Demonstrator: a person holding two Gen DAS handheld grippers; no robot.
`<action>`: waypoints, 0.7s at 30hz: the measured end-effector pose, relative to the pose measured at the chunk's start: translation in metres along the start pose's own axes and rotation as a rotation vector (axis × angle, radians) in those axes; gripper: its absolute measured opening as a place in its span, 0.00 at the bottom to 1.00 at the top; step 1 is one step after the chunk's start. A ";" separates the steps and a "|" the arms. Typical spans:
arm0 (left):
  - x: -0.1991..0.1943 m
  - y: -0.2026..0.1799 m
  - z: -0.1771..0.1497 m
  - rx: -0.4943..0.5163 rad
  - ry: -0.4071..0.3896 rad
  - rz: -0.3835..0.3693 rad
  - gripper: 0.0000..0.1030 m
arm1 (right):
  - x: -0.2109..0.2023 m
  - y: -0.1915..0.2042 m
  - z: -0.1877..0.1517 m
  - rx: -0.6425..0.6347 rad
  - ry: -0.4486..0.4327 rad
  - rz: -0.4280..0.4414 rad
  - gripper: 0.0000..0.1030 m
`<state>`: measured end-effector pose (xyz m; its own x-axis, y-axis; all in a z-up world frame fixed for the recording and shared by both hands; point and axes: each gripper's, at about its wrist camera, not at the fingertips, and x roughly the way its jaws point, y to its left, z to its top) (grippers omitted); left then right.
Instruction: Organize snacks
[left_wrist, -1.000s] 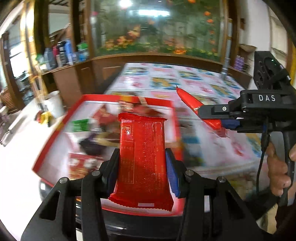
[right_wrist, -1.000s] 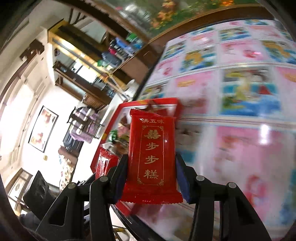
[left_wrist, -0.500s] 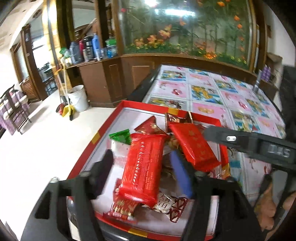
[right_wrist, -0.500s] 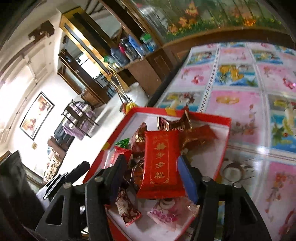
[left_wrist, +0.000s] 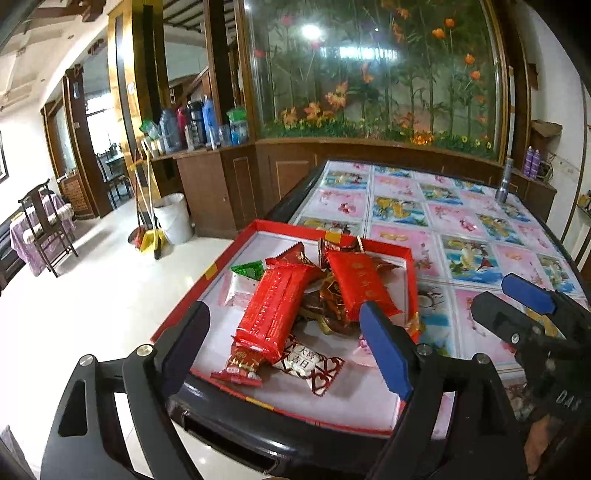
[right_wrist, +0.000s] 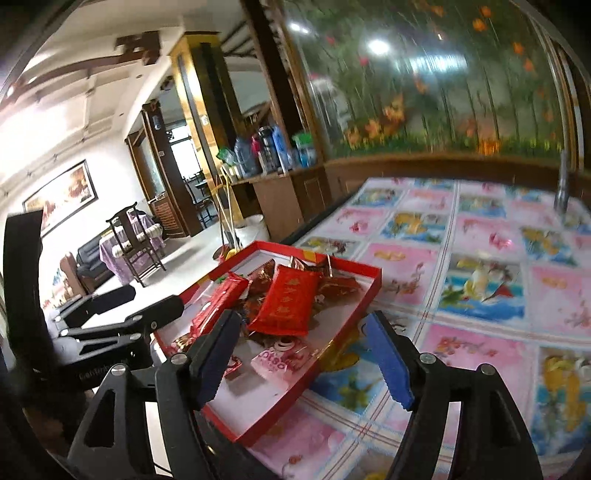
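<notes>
A red shallow box (left_wrist: 410, 273) (right_wrist: 354, 310) sits at the table's near left corner and holds several wrapped snacks. A long red packet (left_wrist: 275, 306) (right_wrist: 218, 301) lies on the pile at the left. A second red packet with gold writing (left_wrist: 360, 282) (right_wrist: 290, 301) lies on the pile at the right. My left gripper (left_wrist: 284, 345) is open and empty, just above the box's near side. My right gripper (right_wrist: 304, 350) is open and empty, near the box's right side; it also shows at the right of the left wrist view (left_wrist: 517, 299).
The table (left_wrist: 461, 221) has a pink and blue picture cover. A metal flask (left_wrist: 504, 186) stands at its far right. A wooden counter with bottles (left_wrist: 201, 127) and a flower mural lie beyond. The floor to the left has a white bin (left_wrist: 173, 218) and chairs.
Both grippers opened and let their red packets drop onto the pile in the box. Both then drew back and up from the box.
</notes>
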<state>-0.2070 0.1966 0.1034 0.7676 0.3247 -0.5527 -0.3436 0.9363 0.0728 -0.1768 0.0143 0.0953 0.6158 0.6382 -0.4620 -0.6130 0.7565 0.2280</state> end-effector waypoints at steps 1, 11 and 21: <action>-0.006 0.000 -0.001 0.001 -0.010 0.004 0.83 | -0.010 0.005 -0.001 -0.013 -0.023 -0.007 0.72; -0.064 0.011 -0.019 -0.005 -0.085 0.016 0.87 | -0.076 0.028 -0.012 0.024 -0.166 -0.025 0.80; -0.089 0.018 -0.034 -0.024 -0.146 0.061 1.00 | -0.126 0.044 -0.031 -0.001 -0.234 -0.040 0.86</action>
<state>-0.2999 0.1802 0.1254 0.8145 0.3986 -0.4215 -0.4036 0.9113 0.0819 -0.2965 -0.0378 0.1371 0.7374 0.6236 -0.2594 -0.5862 0.7817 0.2128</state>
